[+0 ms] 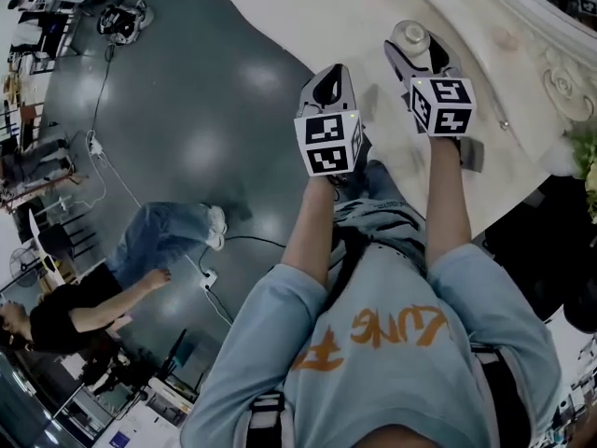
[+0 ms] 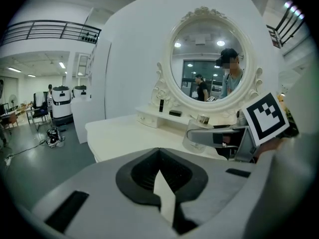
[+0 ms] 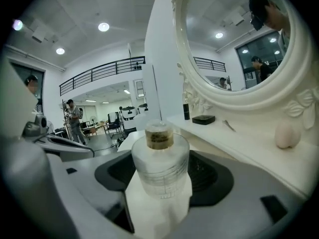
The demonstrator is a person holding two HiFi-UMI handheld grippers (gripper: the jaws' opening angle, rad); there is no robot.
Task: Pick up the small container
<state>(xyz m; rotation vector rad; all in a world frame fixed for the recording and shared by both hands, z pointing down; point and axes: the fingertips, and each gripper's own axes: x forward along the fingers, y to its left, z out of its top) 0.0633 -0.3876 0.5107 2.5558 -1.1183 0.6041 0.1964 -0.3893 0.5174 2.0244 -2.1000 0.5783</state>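
Observation:
The small container (image 3: 159, 166) is a clear round jar with an amber cap. It stands upright between the jaws of my right gripper (image 3: 159, 185), which is shut on its body. The head view shows the same jar (image 1: 410, 34) in my right gripper (image 1: 416, 49) over the white vanity table (image 1: 308, 17). My left gripper (image 1: 327, 90) hangs to the left, near the table's front edge, shut with nothing in it. From the left gripper view, my left gripper (image 2: 162, 195) shows a closed seam, with the jar (image 2: 193, 139) off to the right.
An ornate oval mirror (image 2: 212, 66) stands at the back of the table. On its shelf are a dark bottle (image 3: 185, 111), a black box (image 3: 203, 119) and a pink egg-shaped thing (image 3: 285, 135). A person (image 1: 112, 292) sits on the grey floor at the left.

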